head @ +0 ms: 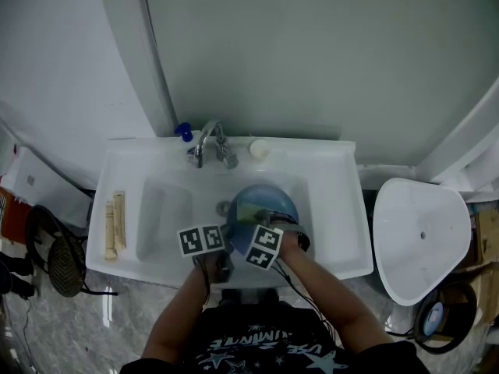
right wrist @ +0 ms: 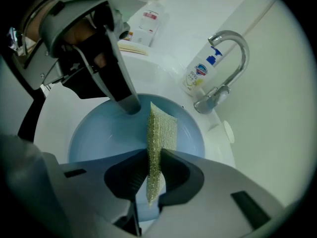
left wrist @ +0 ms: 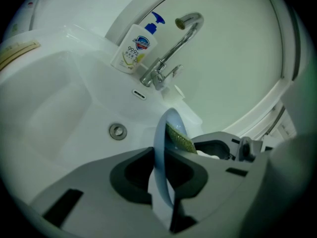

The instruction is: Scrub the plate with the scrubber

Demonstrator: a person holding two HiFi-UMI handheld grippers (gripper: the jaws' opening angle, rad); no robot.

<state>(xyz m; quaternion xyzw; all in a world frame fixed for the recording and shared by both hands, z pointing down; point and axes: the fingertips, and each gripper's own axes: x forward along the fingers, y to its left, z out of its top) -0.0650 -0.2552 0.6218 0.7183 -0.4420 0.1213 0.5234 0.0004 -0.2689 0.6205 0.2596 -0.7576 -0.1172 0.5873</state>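
With left gripper [left wrist: 166,175] clamped on the rim of the blue plate [right wrist: 104,133] and right gripper [right wrist: 154,170] pinching the green scrubber [right wrist: 161,128], press pad flat to plate face, sweeping overlapping circles over the sink [head: 156,209].

Left claw [left wrist: 161,158], right claw [right wrist: 154,158]: both clamped, down-tilted.

A white sink [head: 343,209] is seen with a chrome faucet [head: 209,142] mounted at the back, and a blue-pump soap bottle [left wrist: 134,46] is parked just left of it. A drain [left wrist: 118,131] is set in the basin. A white toilet [head: 421,236] is tucked in beside the sink's right end.
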